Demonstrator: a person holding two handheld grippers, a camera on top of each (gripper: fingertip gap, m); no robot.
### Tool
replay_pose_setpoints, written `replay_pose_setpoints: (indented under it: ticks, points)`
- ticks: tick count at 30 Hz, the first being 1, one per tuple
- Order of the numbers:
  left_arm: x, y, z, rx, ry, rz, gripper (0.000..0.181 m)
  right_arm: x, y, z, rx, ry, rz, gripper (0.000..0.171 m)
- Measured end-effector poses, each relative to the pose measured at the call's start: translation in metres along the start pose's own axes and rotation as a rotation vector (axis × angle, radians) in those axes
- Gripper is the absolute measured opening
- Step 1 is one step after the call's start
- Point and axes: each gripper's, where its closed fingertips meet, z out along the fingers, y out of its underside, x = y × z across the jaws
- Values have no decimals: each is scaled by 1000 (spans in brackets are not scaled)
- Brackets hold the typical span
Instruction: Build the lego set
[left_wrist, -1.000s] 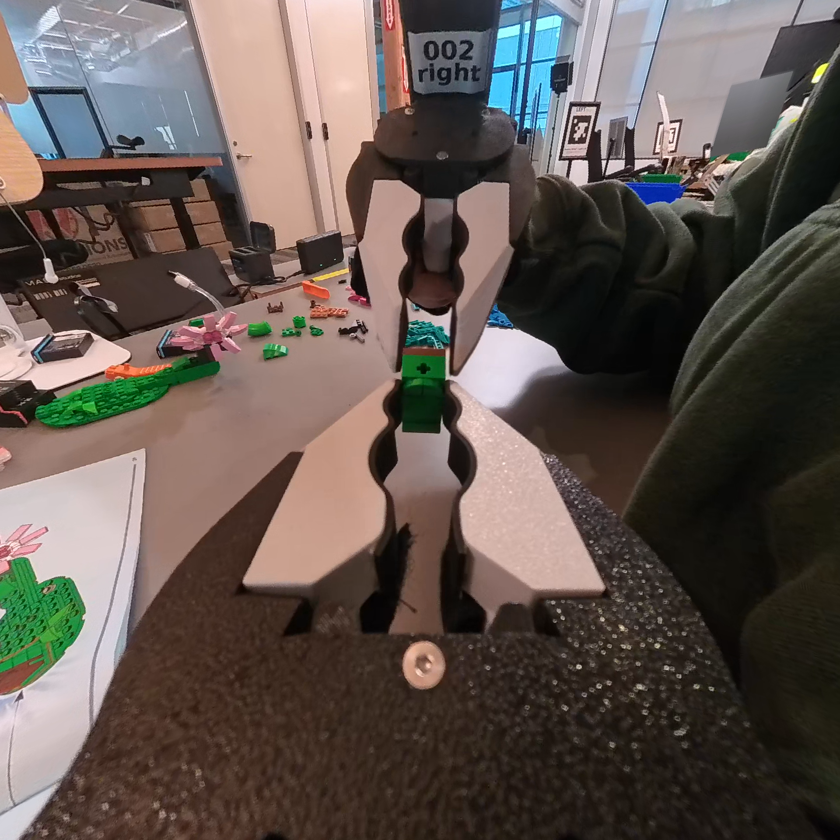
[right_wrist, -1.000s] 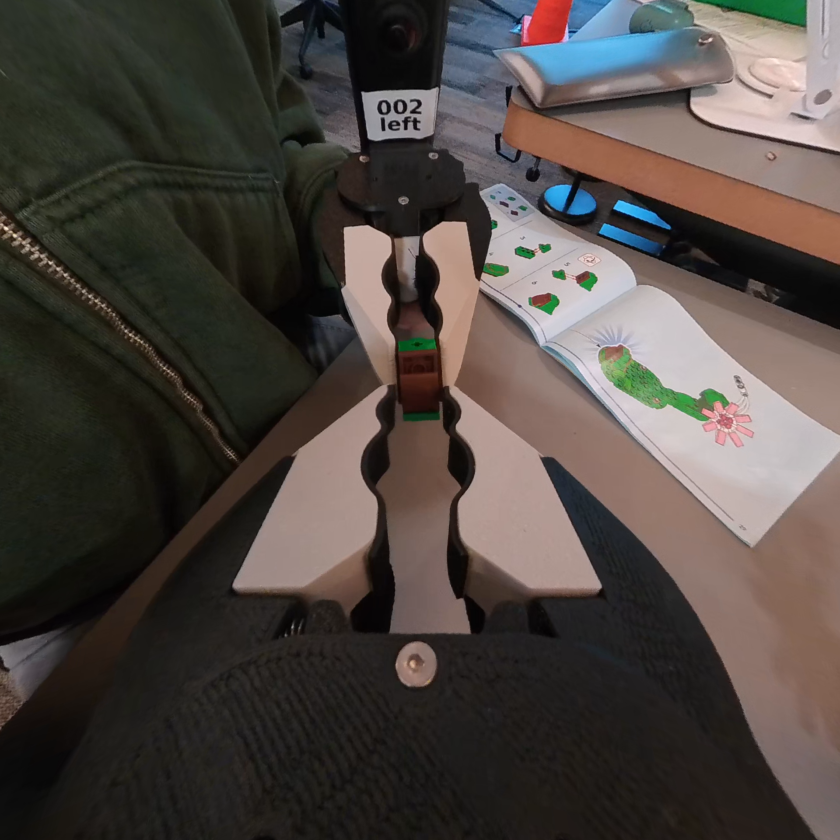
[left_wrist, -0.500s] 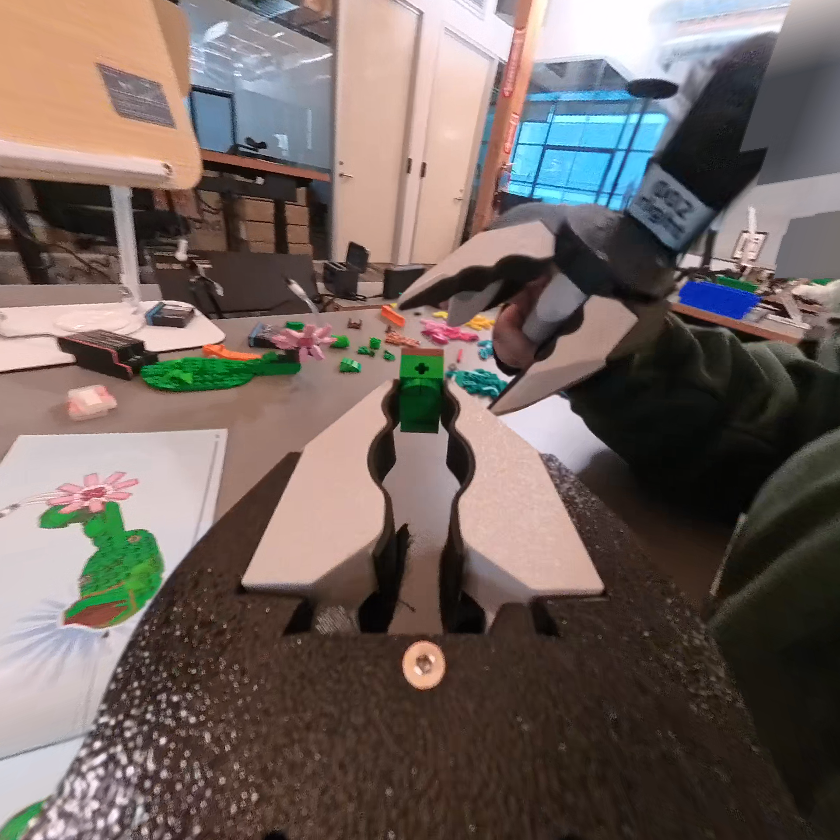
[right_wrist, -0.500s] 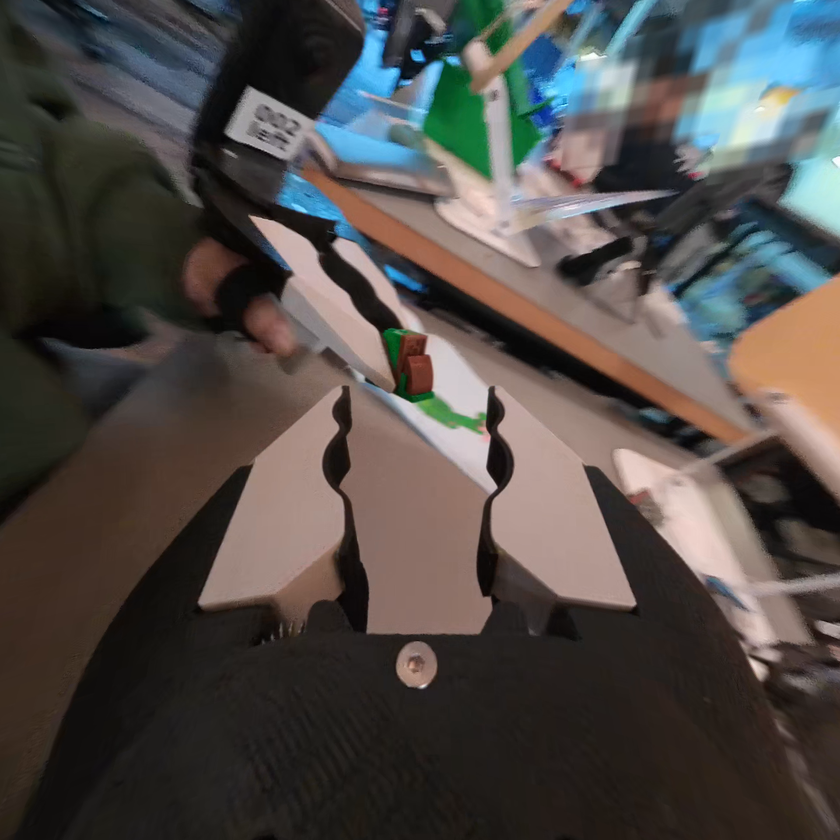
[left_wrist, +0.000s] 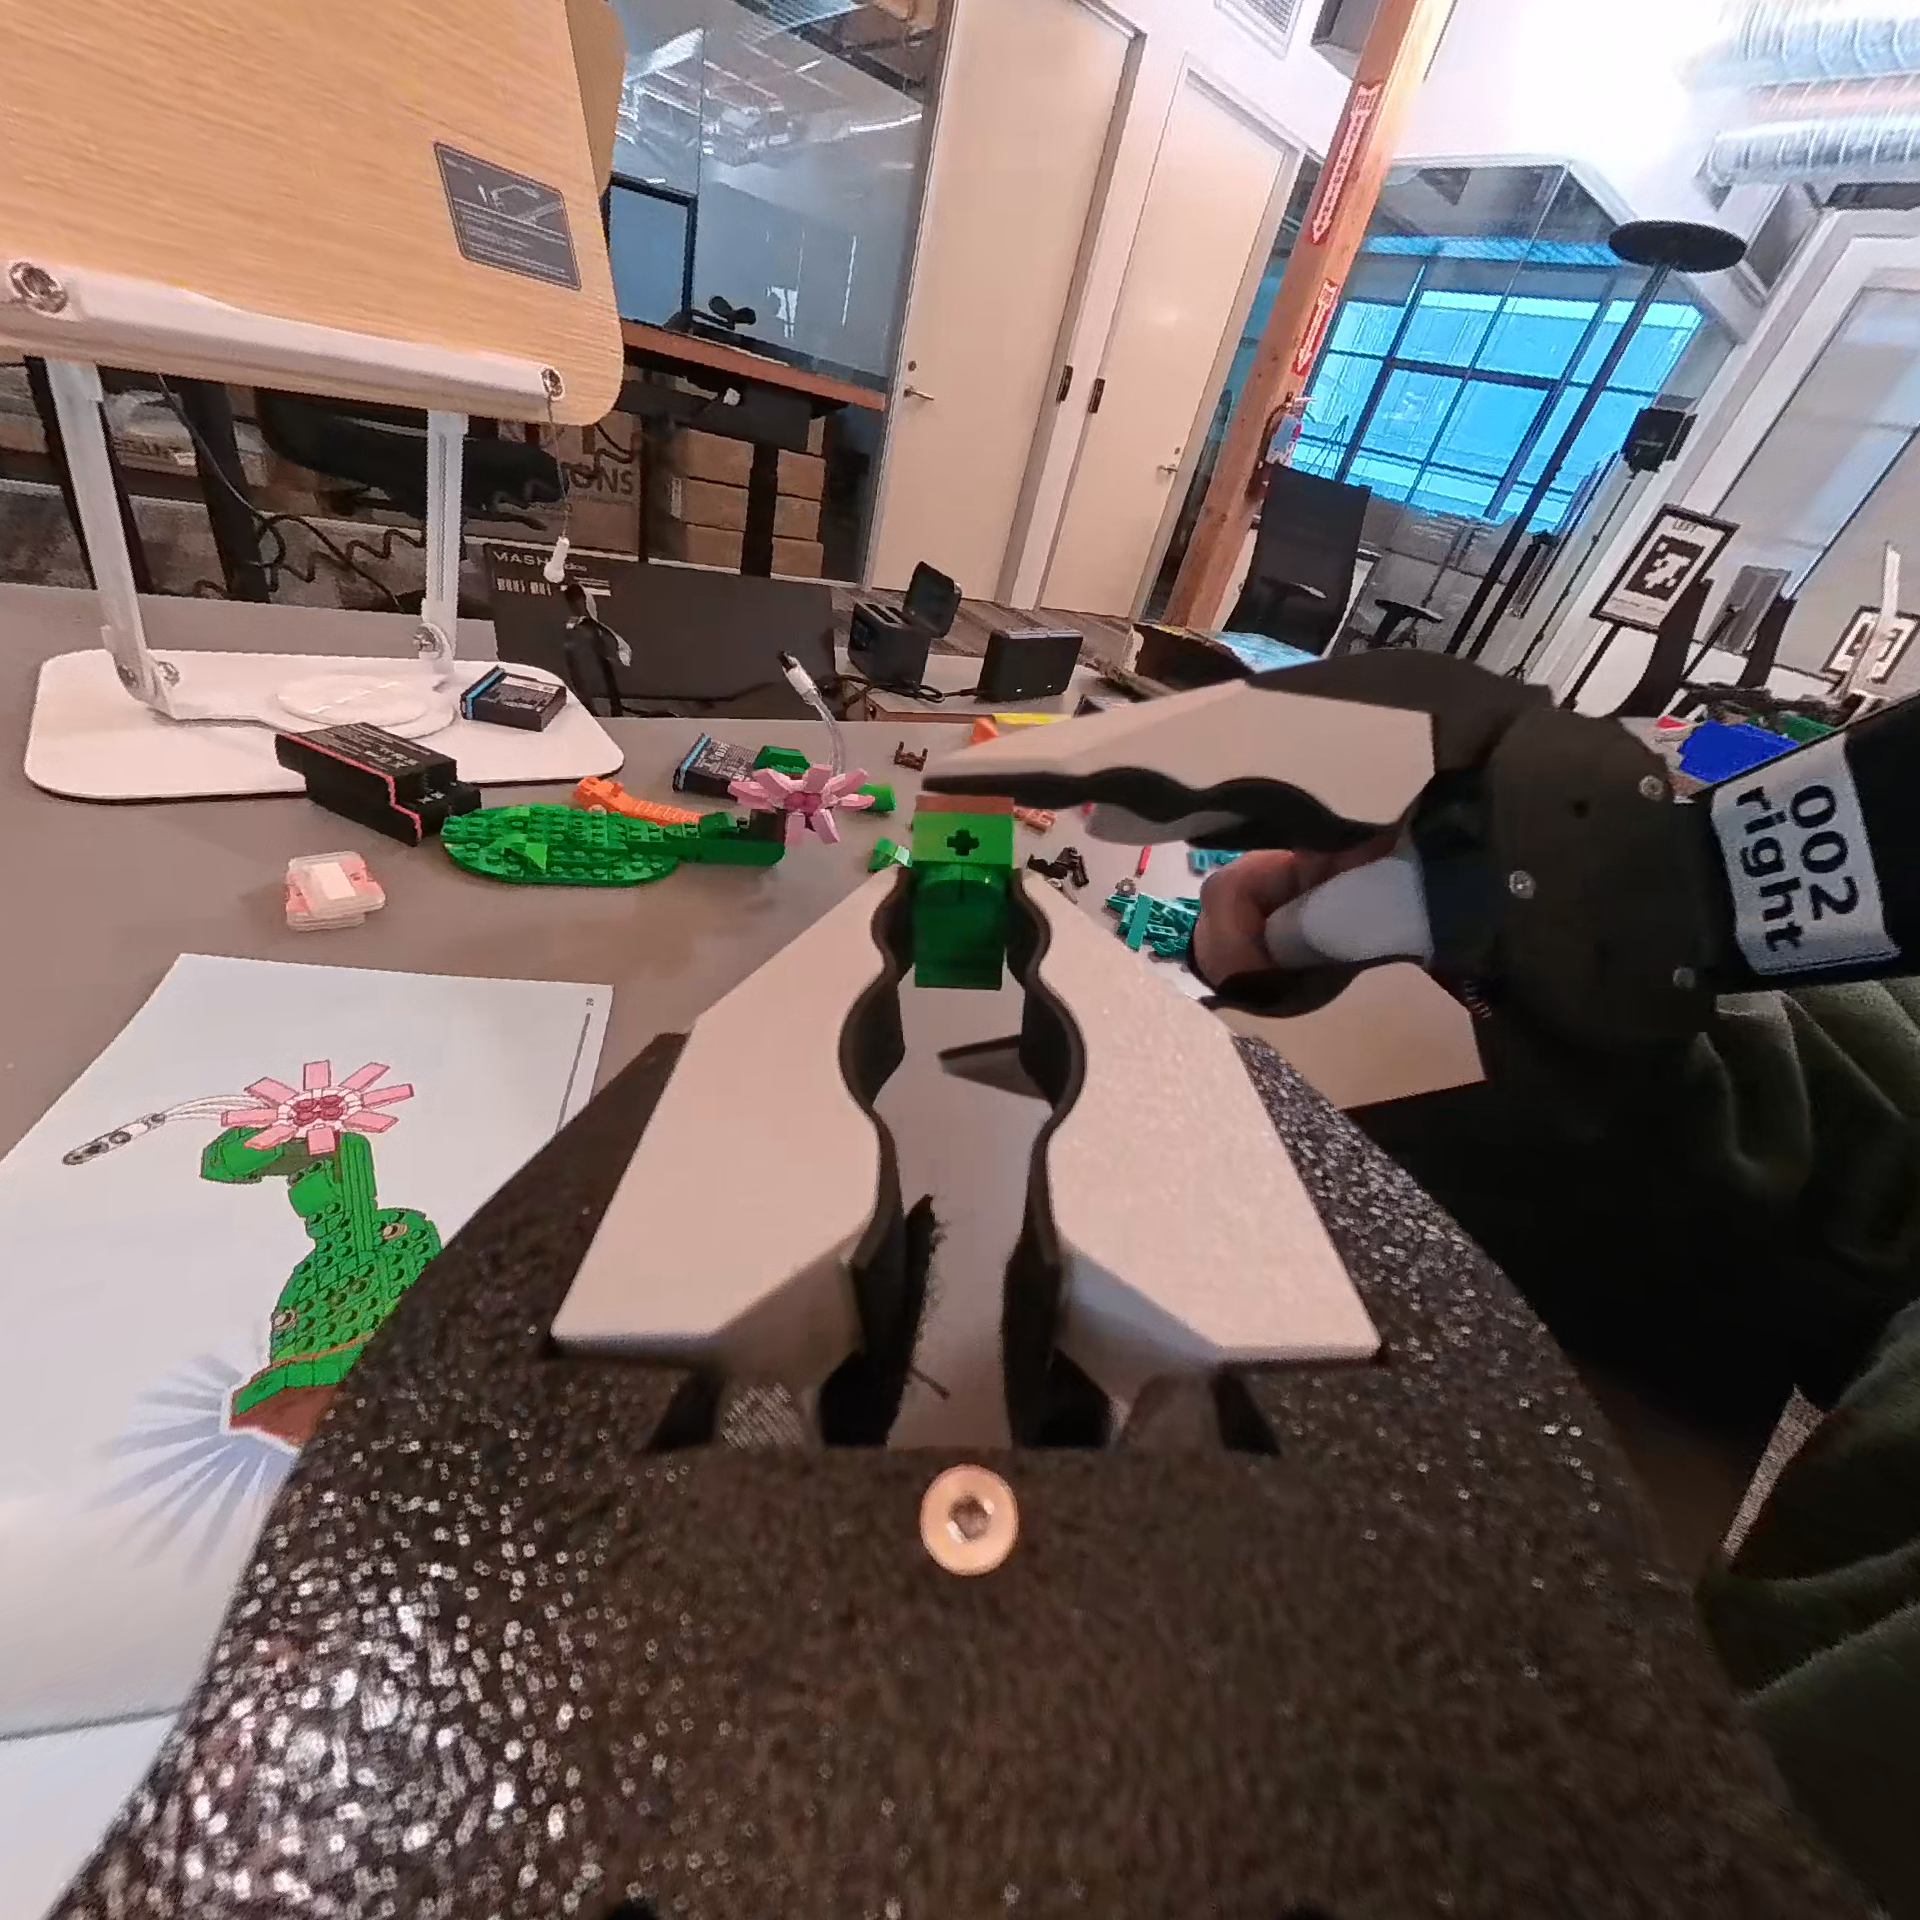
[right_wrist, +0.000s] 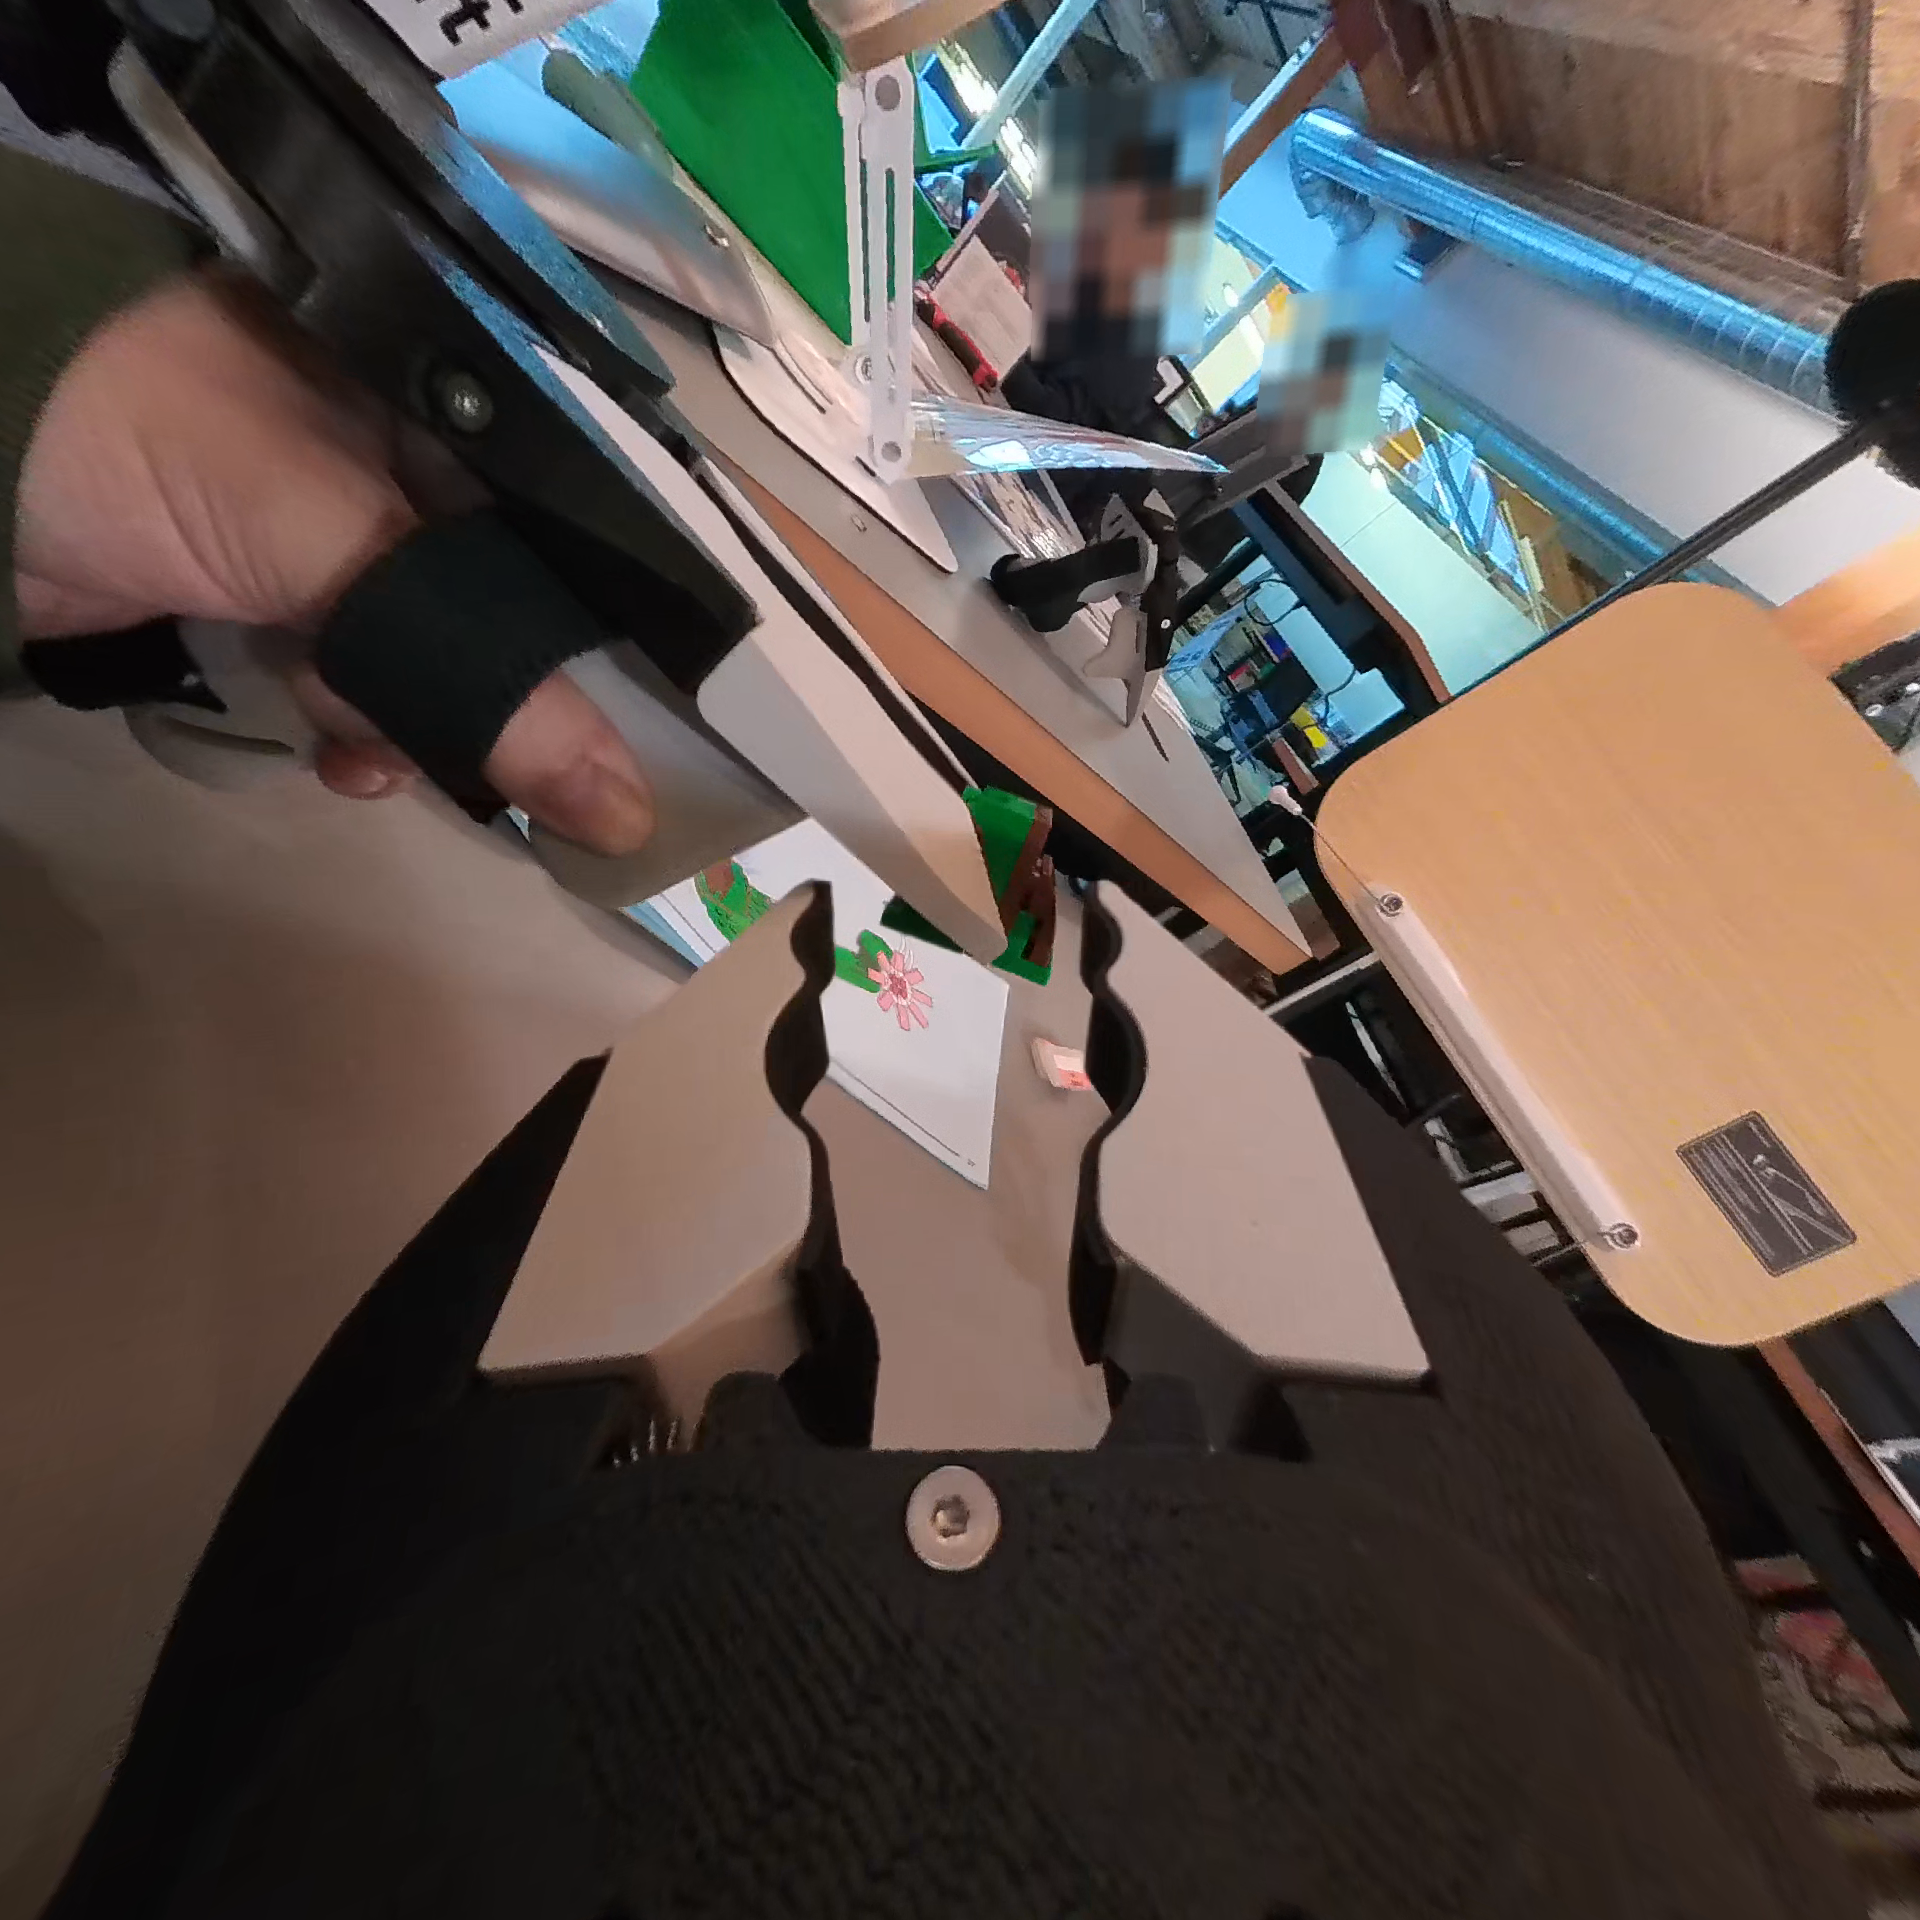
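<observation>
The left gripper (left_wrist: 961, 904) pinches a small green and brown lego piece (left_wrist: 961, 883) at its fingertips, lifted above the desk (left_wrist: 675, 966). The right gripper (right_wrist: 956, 935), spread and empty, approaches the piece from 3 o'clock in the left wrist view. The grip looks shallow, so a sideways push could twist the piece loose, dropping it toward the instruction booklet (left_wrist: 208, 1143) at 8 o'clock.
</observation>
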Motion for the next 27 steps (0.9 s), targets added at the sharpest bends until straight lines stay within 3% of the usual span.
replay_pose_setpoints:
  ticks: [6,27]
  points:
    - [-1,0,1,9,-2,-13,14,3,1,3,5,16,60,33]
    - [-2,9,2,-12,-12,-37,14,-4,7,1,2,-33,174,29]
